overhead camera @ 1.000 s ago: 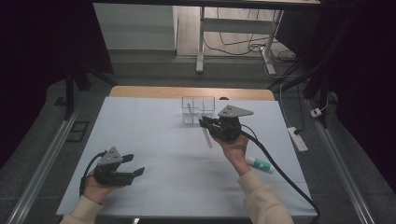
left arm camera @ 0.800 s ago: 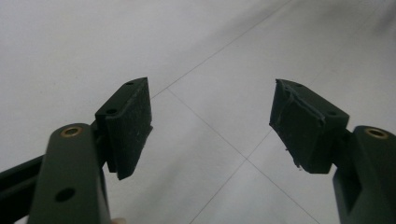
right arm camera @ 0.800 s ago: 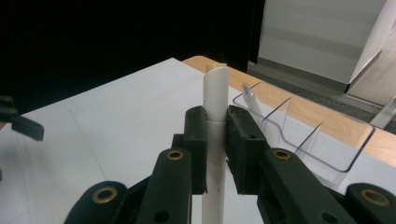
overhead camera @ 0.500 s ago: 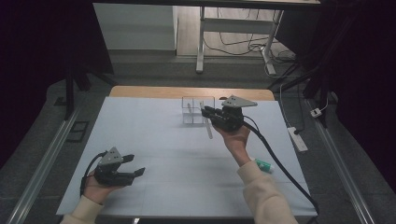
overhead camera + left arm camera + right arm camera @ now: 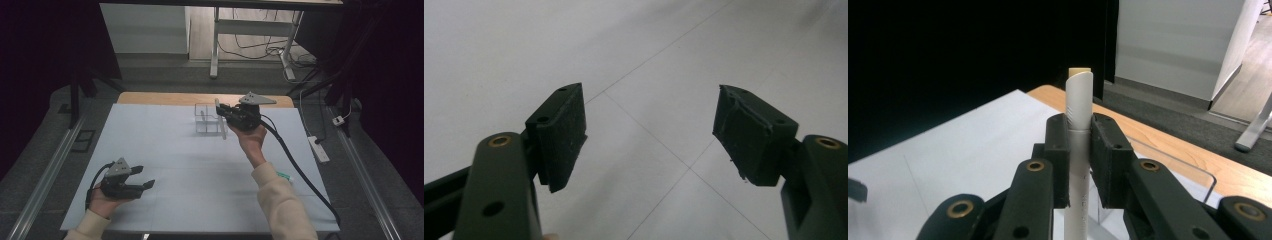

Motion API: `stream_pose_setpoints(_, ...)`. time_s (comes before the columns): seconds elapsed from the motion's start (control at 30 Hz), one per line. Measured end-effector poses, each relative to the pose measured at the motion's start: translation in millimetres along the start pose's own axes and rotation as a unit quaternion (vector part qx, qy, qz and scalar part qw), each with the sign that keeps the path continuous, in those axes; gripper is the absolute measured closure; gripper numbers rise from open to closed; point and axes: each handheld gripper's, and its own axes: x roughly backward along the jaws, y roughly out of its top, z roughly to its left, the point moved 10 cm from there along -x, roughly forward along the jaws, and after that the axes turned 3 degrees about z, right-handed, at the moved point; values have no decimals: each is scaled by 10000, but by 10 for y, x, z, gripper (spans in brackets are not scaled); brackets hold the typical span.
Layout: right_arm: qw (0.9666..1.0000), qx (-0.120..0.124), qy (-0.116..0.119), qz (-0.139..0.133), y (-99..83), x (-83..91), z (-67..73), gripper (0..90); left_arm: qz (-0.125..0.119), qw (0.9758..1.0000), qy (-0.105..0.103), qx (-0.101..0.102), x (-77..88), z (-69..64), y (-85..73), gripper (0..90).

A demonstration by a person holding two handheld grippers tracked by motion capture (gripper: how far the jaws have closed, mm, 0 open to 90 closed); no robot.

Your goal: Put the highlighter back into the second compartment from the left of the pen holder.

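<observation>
Surface: pale sheet-covered table (image 5: 165, 150) with a wooden far edge, dark floor and desk legs beyond it.
Right gripper: right gripper (image 5: 223, 114) is held up over the far middle of the table, its jaws clamped on a white pen (image 5: 1078, 150).
Pen: white pen stands roughly upright between the pads, its cap end above the jaws and its lower end hanging down just in front of the clear box (image 5: 207, 119).
Clear box: small transparent holder on the far middle of the table, just left of the right gripper; one thin stick-like thing seems to stand in it already.
Left gripper: left gripper (image 5: 145, 177) rests low at the near left, jaws wide apart with nothing but bare table between them.
Other item: small white and green tube (image 5: 284, 176) lies at the near right, partly behind the right sleeve.
Step in hand: likely carrying the pen over the holder to drop it in.
How to do it well: keep the pen vertical, bring its lower tip squarely over an open cell, lower until the tip is inside the walls, then part the jaws.
Risk: the box looks light; a tip catching the rim could tip or slide it.
Left hand's use: it is well apart from the box, so it could come over to steady it.
</observation>
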Motion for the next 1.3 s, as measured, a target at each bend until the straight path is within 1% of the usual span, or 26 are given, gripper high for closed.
stream_pose_setpoints(0.1, 10000, -73, -20, -30, 36, -45, -41, 777, 10, 10000, -10, -7, -2, -4, -2, 296)
stream_pose_setpoints(0.17, 10000, -59, -56, -22, 60, -70, -65, 777, 17, 10000, -11, -20, -2, -6, -5, 295)
stream_pose_setpoints(0.33, 9998, -155, -27, -140, 133, -111, -97, 777, 26, 10000, -30, -11, -6, -3, -11, 295)
stream_pose_setpoints(0.6, 9997, -158, -102, -130, 153, -195, -154, 777, 37, 10000, -48, -10, -14, -6, -11, 295)
stream_pose_setpoints(0.67, 9996, -184, -95, -168, 179, -204, -152, 777, 41, 10000, -46, -11, -15, -3, -12, 295)
stream_pose_setpoints(0.8, 9996, -153, -89, -234, 249, -214, -143, 778, 34, 10000, -46, 0, -12, -2, -11, 295)
stream_pose_setpoints(0.97, 9994, -126, -180, -256, 302, -247, -212, 777, 31, 10000, -58, 0, -13, -8, -10, 294)
stream_pose_setpoints(1.17, 9990, -225, -231, -307, 321, -331, -303, 777, 23, 10000, -56, 10, -8, 1, -13, 294)
stream_pose_setpoints(1.3, 9990, -232, -283, -275, 316, -412, -364, 777, 21, 10000, -58, 22, -11, 6, -15, 294)
